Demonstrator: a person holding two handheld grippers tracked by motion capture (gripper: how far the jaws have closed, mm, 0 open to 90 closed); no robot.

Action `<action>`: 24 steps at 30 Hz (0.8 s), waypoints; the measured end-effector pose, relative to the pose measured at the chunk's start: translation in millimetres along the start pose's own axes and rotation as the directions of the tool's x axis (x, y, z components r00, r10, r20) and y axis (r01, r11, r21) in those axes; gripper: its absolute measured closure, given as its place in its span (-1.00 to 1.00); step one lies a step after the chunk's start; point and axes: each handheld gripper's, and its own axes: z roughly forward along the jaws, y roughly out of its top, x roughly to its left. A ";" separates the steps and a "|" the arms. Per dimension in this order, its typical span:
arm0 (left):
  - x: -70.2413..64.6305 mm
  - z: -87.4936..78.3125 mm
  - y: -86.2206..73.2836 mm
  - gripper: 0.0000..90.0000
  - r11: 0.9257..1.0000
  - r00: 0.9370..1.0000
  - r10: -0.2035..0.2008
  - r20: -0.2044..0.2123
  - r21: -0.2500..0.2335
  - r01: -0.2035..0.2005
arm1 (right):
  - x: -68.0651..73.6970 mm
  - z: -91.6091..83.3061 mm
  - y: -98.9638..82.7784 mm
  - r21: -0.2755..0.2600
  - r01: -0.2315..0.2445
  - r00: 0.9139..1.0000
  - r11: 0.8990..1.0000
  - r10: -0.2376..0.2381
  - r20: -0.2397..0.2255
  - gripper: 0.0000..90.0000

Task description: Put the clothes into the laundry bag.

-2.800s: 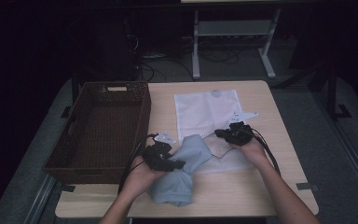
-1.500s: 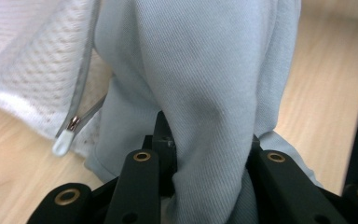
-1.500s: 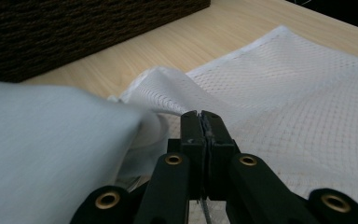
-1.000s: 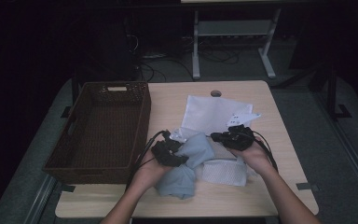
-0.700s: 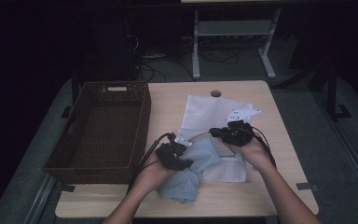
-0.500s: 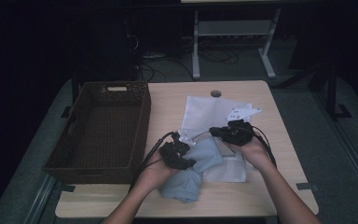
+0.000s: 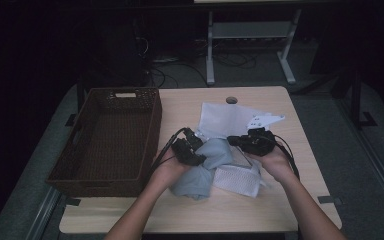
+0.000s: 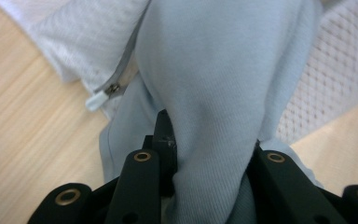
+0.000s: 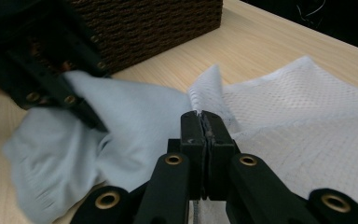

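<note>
High view: one pale blue garment [image 7: 200, 167] lies bunched at the middle of the bench [image 7: 180, 210], just right of the basket. Left claw [image 7: 192, 150] is clamped on a thick fold of it; in the left gripper view the blue cloth [image 8: 214, 93] fills the gap between the jaws. One white mesh garment [image 7: 237, 180] lies touching the blue one on its right side. Right claw [image 7: 237, 141] is pressed together on a thin edge of the mesh [image 9: 284, 121], pads meeting around it. One small white zip pull [image 8: 95, 100] shows beside the blue fold. One flat white cloth [image 7: 225, 120] lies farther back on the bench. One brown wicker basket [image 7: 107, 137] stands at the left edge. Two forearms enter from below.
</note>
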 end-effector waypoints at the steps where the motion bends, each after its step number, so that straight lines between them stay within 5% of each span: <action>1: 2.4 0.2 0.4 0.57 1.000 1.000 0.000 -0.010 0.004 0.000 | 0.4 0.3 0.2 0.001 0.001 1.000 1.000 -0.001 0.000 0.96; 5: 4.6 0.2 0.7 0.57 1.000 1.000 -0.014 -0.003 -0.006 0.014 | 2.5 3.2 1.4 0.001 -0.003 1.000 1.000 0.003 -0.007 0.96; 15: -14.0 -0.5 7.4 0.57 1.000 0.999 0.009 0.031 -0.029 -0.008 | 7.3 8.2 11.9 -0.027 0.005 1.000 1.000 -0.005 -0.020 0.96; 24: -11.1 12.7 10.3 0.57 0.997 0.998 -0.044 0.040 -0.059 0.047 | 18.1 13.5 13.0 -0.021 0.017 0.998 1.000 -0.019 -0.061 0.96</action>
